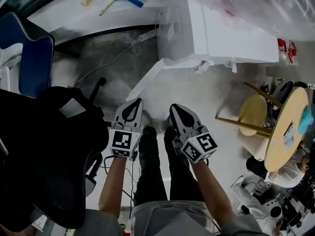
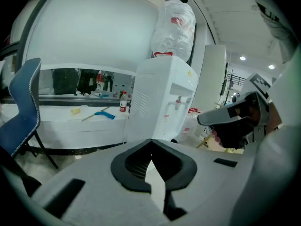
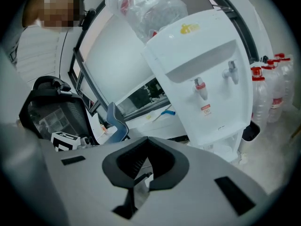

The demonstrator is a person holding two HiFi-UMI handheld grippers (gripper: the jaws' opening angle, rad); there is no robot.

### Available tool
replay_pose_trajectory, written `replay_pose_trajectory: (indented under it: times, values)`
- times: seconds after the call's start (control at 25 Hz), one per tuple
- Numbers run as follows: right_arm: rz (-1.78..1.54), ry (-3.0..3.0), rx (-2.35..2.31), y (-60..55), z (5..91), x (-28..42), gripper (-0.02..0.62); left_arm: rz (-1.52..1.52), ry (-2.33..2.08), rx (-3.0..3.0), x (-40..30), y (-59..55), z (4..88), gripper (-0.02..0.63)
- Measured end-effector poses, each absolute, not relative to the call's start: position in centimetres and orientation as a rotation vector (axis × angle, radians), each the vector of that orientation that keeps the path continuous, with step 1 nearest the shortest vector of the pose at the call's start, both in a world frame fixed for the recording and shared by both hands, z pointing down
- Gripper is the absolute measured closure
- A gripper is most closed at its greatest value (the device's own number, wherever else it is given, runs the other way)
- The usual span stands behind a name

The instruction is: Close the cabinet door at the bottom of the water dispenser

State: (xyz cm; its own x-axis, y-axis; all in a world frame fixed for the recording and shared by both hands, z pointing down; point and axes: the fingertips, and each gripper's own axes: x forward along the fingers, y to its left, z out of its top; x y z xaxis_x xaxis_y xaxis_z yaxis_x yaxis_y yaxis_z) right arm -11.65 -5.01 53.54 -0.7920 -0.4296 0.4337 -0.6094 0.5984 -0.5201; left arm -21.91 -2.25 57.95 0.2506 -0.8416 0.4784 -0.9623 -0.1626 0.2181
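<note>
Approach step, door not yet touched. The water dispenser (image 1: 221,33) stands ahead of the person, and its cabinet door (image 1: 150,77) at the bottom hangs open, swung out from the dispenser's lower left corner toward the person, free edge down near the floor. The left gripper (image 1: 134,104) and right gripper (image 1: 176,107) are held low side by side above the person's legs, short of the dispenser and apart from the door. The left is the closer one to the door's free edge. Both tongs are closed with nothing in them: in the left gripper view the jaw tips meet, in the right gripper view likewise. A blue chair (image 1: 34,58) is well left of the dispenser, a round wooden table (image 1: 290,127) to its right and nearer the person. Next move, as I judge it: step closer, bring the left gripper to the outer face of the door near its free edge and push it round toward the dispenser until flush. No grip needed, closed jaws are fine for pushing. Watch for the door bouncing back if not pressed fully home.
</note>
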Motion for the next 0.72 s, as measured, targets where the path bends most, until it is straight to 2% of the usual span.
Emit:
replay_pose_trajectory:
  times: [0.72]
  values:
    - [0.973,-2.563,0.808,-6.7,63.2,-11.9,0.584,0.570,-1.563,2.287,-24.2,-7.3,73.3,0.600]
